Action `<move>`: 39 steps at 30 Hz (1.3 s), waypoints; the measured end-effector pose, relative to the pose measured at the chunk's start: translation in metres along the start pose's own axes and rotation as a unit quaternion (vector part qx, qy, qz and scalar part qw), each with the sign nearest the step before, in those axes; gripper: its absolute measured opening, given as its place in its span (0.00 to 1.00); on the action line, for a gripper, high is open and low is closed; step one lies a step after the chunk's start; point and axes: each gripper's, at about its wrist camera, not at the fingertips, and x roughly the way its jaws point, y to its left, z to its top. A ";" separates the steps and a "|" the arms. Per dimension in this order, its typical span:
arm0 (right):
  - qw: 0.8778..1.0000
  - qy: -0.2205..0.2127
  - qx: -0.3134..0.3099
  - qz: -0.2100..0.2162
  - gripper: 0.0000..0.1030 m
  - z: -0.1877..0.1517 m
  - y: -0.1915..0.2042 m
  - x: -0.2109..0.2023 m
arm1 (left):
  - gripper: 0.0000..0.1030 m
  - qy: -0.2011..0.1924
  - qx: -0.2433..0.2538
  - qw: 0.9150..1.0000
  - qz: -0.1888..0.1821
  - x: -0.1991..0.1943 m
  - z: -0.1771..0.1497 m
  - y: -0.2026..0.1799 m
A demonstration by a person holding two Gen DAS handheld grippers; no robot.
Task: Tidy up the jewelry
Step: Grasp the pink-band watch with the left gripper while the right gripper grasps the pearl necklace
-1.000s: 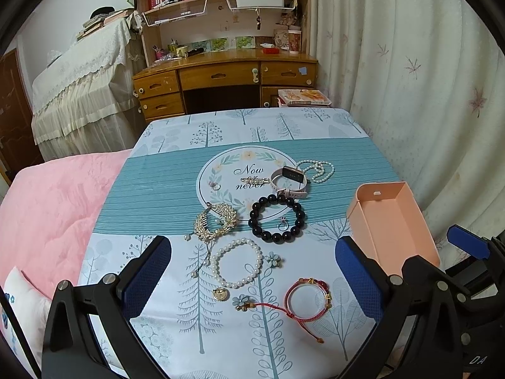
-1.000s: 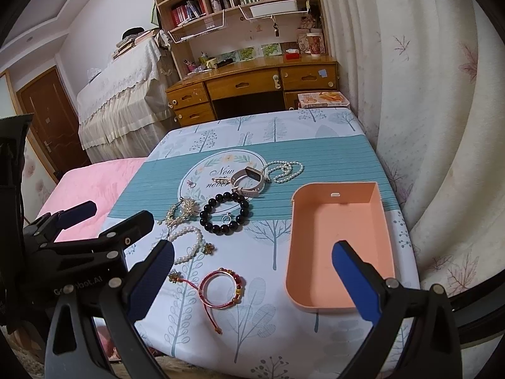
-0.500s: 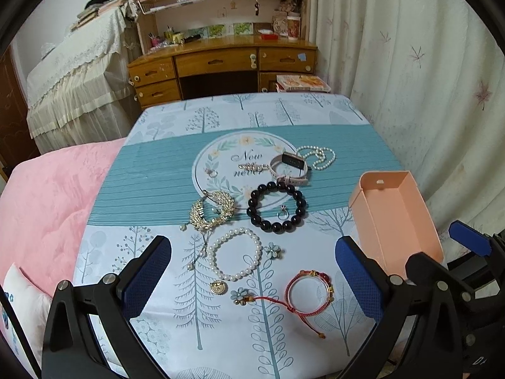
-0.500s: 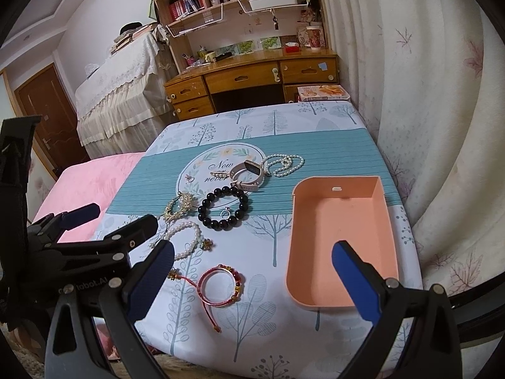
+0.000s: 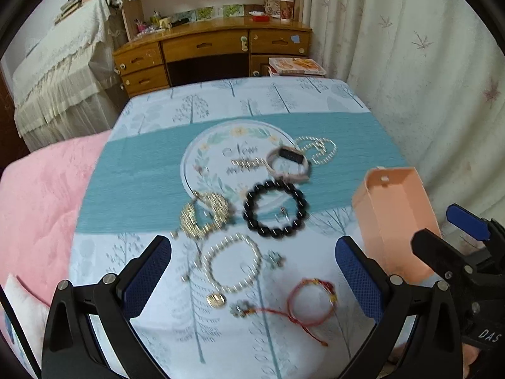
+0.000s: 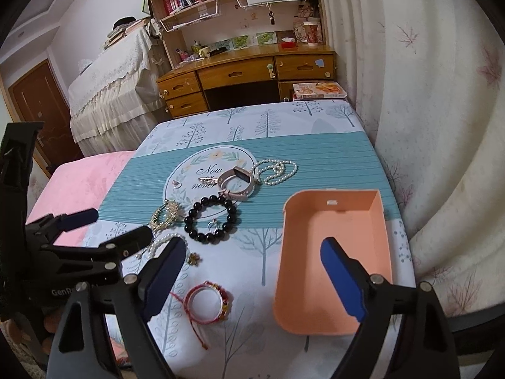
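Note:
Jewelry lies spread on the tree-print tablecloth (image 5: 284, 94): a black bead bracelet (image 5: 274, 208) (image 6: 210, 218), a pearl bracelet (image 5: 233, 263), a red string bracelet (image 5: 311, 303) (image 6: 206, 303), a gold leaf piece (image 5: 205, 213), a pale-strapped watch (image 6: 236, 183) and a pearl necklace (image 6: 277, 170). An empty peach tray (image 6: 341, 221) (image 5: 394, 221) sits at the right. My left gripper (image 5: 252, 243) hangs open above the pearl bracelet, holding nothing. My right gripper (image 6: 252, 246) hovers between the red bracelet and the tray; its jaws are closing with nothing between them.
A small ring (image 6: 214, 225) lies inside the black bracelet. A gold pendant (image 5: 216, 300) and flower charms (image 5: 274, 259) lie near the front. A pink blanket (image 5: 38, 205) borders the table's left, a curtain (image 6: 442, 126) its right, and a wooden desk (image 6: 246, 75) stands behind.
Both grippers have moved forward over the table, so the jewelry looks larger. The left view has tipped downward and blurred. The right gripper's fingers stand closer together.

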 end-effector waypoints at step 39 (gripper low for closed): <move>0.980 0.196 0.038 0.005 0.42 0.121 -0.062 0.223 | 0.45 0.132 0.123 0.983 -0.038 0.204 0.097 -0.028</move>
